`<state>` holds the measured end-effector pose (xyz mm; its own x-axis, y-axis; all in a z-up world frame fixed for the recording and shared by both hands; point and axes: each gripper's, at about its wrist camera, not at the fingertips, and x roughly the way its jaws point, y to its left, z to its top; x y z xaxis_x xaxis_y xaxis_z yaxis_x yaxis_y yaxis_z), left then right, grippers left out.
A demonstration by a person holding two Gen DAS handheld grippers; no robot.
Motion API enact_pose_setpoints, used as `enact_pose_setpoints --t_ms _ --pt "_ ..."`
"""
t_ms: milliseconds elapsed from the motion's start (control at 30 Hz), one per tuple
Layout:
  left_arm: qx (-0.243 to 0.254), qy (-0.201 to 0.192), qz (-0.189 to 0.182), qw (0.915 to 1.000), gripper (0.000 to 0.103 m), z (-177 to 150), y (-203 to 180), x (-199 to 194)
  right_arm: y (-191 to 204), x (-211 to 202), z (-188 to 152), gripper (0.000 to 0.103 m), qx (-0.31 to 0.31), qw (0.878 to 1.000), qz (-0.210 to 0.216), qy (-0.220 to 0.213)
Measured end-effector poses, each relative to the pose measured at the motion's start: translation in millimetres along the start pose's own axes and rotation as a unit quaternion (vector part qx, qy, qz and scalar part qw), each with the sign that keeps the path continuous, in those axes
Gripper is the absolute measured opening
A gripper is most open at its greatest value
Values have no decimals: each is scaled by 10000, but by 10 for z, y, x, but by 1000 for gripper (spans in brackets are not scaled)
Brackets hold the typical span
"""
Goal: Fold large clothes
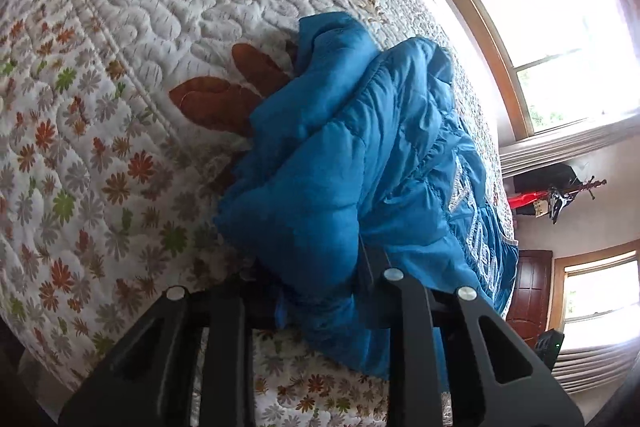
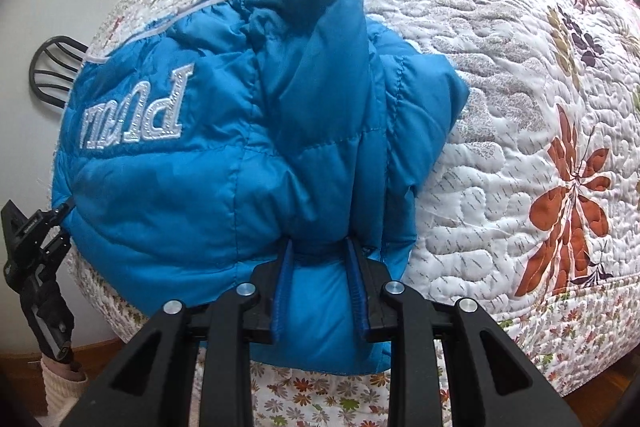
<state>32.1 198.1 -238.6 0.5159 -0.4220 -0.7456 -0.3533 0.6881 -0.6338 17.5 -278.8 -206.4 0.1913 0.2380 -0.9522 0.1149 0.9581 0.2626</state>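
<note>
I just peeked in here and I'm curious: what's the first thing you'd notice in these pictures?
A bright blue puffy jacket, bunched up on a flowery quilt that covers the bed. Big white letters are stitched on the jacket's left side in the right wrist view. The right hand-held gripper pinches its near edge, and the left hand-held gripper has fabric bunched between its fingers.

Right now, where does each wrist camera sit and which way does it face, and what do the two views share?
Left wrist: rides the left gripper, looking down across the floral quilted bedspread toward the windows; its black fingers pinch the puffy blue quilted jacket.
Right wrist: rides the right gripper, looking steeply down at the jacket's white embroidered lettering; blue pads clamp a fold, and the left gripper with a sleeve cuff shows at far left.
Shared: jacket and bedspread.
</note>
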Motion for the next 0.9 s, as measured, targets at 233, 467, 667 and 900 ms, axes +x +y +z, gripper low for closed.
enact_pose_setpoints --t_ms 233,467,667,900 --pt "1299 -662 299 9889 18 -42 -795 -425 -693 -404 -162 31 553 9945 -858 -227" --pt "3429 -1151 26 9323 18 -487 -2129 -736 -1174 -323 -326 31 962 9910 -927 -21" --pt "4787 -487 -335 8760 21 -1057 -2874 -452 -1248 -199 -304 31 988 9917 -826 55" --pt "4980 1350 -321 8560 25 -1623 -2826 637 -1271 -65 -204 31 968 9916 -836 196"
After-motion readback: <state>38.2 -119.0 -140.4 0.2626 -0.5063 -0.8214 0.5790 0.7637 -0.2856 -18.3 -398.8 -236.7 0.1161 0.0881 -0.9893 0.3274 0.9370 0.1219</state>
